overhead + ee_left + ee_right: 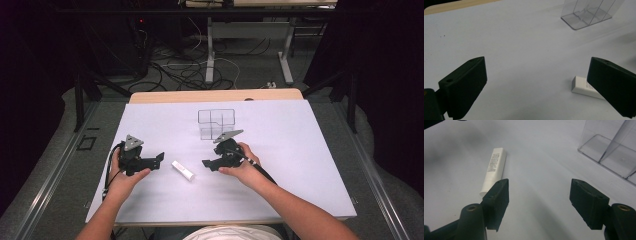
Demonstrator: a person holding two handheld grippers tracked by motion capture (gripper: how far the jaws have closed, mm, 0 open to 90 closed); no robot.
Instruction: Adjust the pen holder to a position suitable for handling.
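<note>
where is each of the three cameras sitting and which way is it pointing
High view: above the person's side, looking forward and down on the white table; both forearms, left gripper and right gripper show.
Left gripper view: rides the left gripper, looking low across the table between its open jaws.
Right gripper view: rides the right gripper, jaws open, facing the table.
Shared: all three show the white tube and the clear divided holder.
</note>
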